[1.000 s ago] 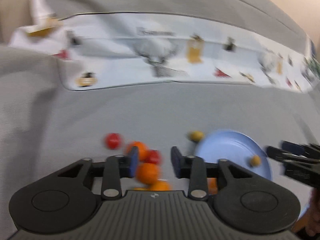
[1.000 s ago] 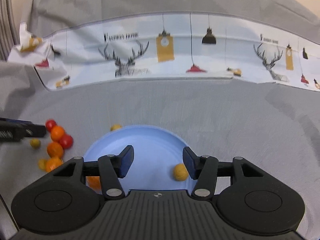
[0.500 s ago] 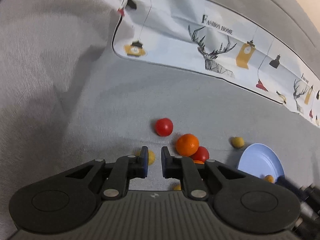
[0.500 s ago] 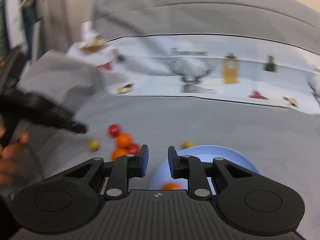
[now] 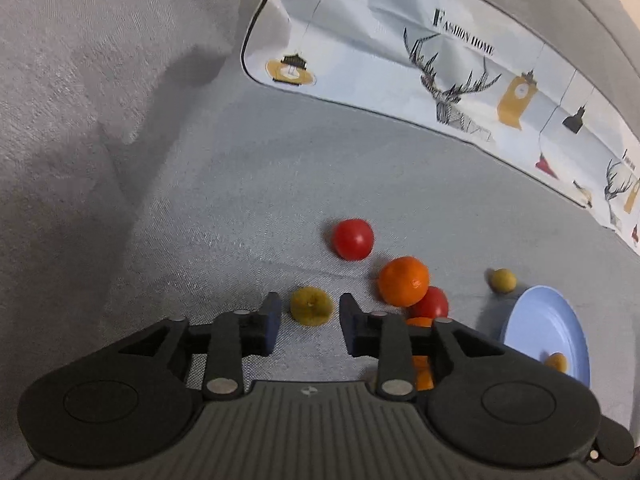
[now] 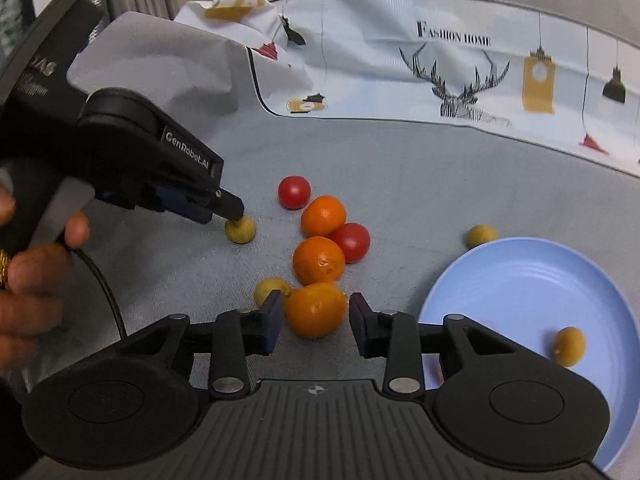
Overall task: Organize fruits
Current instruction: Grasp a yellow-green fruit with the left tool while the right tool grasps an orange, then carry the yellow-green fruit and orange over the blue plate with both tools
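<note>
Fruits lie on a grey cloth. My left gripper (image 5: 307,326) is open, its tips either side of a small yellow fruit (image 5: 311,305), not clamped; from the right wrist view it (image 6: 230,210) hovers right at that fruit (image 6: 240,230). My right gripper (image 6: 316,320) is open around an orange (image 6: 316,310). Nearby lie two more oranges (image 6: 319,260) (image 6: 323,216), two red tomatoes (image 6: 294,192) (image 6: 352,242) and yellow fruits (image 6: 270,288) (image 6: 481,235). A blue plate (image 6: 520,280) at right holds one yellow fruit (image 6: 568,346).
A white printed cloth (image 6: 440,64) with deer and lamp pictures runs along the back. A raised grey cushion (image 5: 80,80) stands at left. The person's hand (image 6: 32,280) holds the left gripper.
Both grippers have opened from nearly shut. The left one has closed in on the small yellow fruit. The right one has swung left from the plate to the orange pile.
</note>
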{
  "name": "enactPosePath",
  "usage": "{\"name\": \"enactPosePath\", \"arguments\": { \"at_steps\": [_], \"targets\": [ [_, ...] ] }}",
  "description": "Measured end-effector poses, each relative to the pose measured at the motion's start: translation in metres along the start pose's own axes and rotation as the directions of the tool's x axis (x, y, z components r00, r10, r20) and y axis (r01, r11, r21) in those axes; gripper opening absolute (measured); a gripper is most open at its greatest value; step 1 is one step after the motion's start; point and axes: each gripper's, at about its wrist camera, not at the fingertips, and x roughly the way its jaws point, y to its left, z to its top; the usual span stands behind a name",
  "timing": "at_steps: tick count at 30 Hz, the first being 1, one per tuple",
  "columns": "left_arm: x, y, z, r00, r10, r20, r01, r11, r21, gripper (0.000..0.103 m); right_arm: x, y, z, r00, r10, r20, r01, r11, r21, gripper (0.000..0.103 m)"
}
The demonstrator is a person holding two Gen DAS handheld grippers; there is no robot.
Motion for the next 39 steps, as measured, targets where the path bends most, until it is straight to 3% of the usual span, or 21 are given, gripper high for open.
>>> {"name": "enactPosePath", "arguments": {
  "at_steps": [2,12,18,23,39],
  "targets": [
    [0.005,0.000,-0.001,1.000,-0.001,-0.001,0.001,1.000,0.000,0.036,0.006,0.001,0.000,1.000,-0.010,-0.014,0.010,1.000,0.005,0.051],
    [0.024,-0.013,-0.008,0.999,0.046,0.011,-0.047,0.996,0.071,0.034,0.028,-0.001,0.001,0.998,0.001,-0.069,0.001,1.000,0.023,0.052],
    [0.022,-0.018,-0.012,0.997,0.064,0.036,-0.068,0.991,0.119,0.029,0.035,-0.001,0.001,0.997,-0.006,-0.072,0.008,1.000,0.016,0.043],
    [0.014,-0.017,-0.011,0.997,0.056,0.046,-0.060,0.992,0.107,0.029,0.025,0.001,0.002,0.999,-0.035,-0.036,0.034,0.999,-0.017,0.042],
    [-0.031,-0.043,-0.012,0.990,0.064,0.126,-0.087,0.979,0.185,0.029,-0.042,-0.039,0.023,0.988,-0.122,0.093,0.119,0.992,0.037,0.042]
  ]
}}
